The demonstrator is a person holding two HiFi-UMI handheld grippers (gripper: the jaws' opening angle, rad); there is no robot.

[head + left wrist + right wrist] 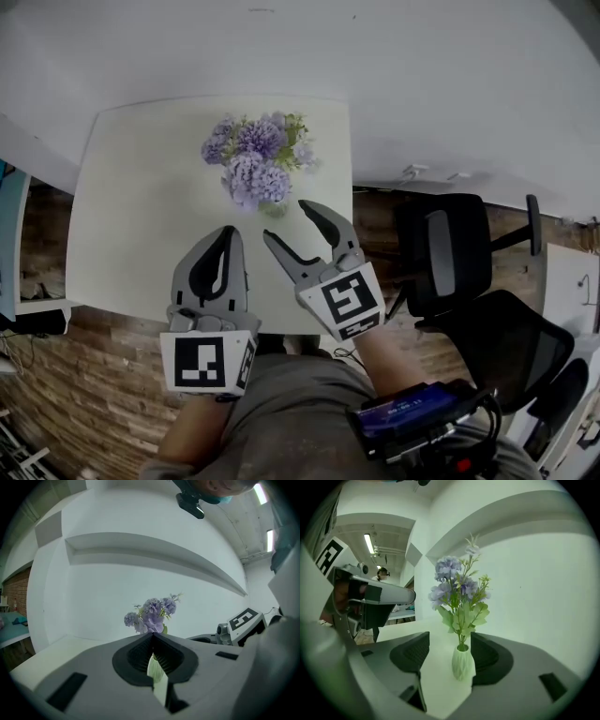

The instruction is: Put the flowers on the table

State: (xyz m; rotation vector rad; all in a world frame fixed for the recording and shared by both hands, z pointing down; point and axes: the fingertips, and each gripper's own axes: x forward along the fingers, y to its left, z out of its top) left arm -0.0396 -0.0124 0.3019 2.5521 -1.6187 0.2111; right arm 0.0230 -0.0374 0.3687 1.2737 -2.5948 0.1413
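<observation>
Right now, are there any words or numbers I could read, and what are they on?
Wrist device screen: pale digits, too blurred to read.
Left gripper and right gripper cubes: black-and-white square patterns, no letters.
White vase, purple flowers: no print.

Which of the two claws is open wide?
The right claw, on the side of the black chair. Its jaws stand wide apart and grip nothing, while the left claw has its jaws closed together.

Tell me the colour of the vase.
The vase is whitish pale green, with faceted sides; the right gripper view shows it best.
</observation>
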